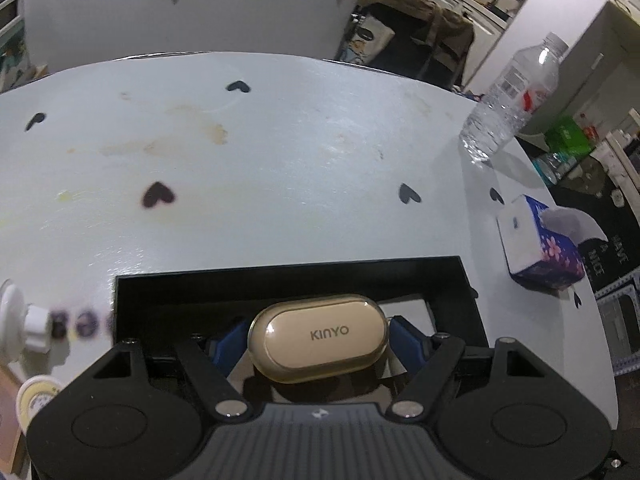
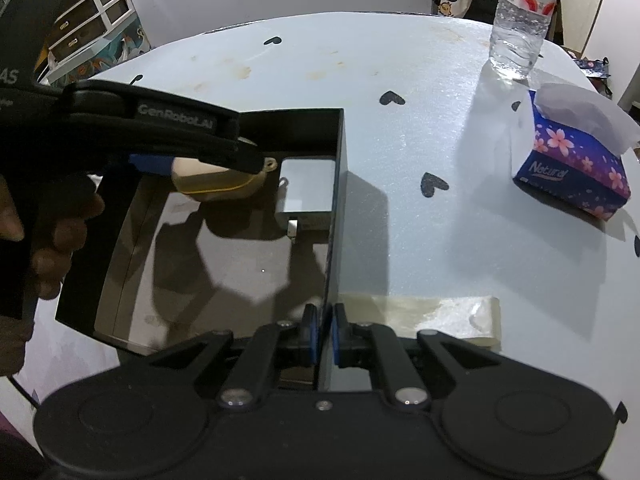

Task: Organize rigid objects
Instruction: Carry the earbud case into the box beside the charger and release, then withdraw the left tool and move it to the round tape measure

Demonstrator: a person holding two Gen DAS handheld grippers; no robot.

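Your left gripper point(image 1: 318, 338) pinches the beige case point(image 1: 318, 338) between its blue pads, holding it above the open black box point(image 2: 338, 184). Your right gripper point(image 2: 324, 334) clamps the box's right wall, fingers pressed on it. At two o'clock from the box sits the tissue pack point(image 2: 572, 164), with the bottle point(image 2: 520, 20) at one.
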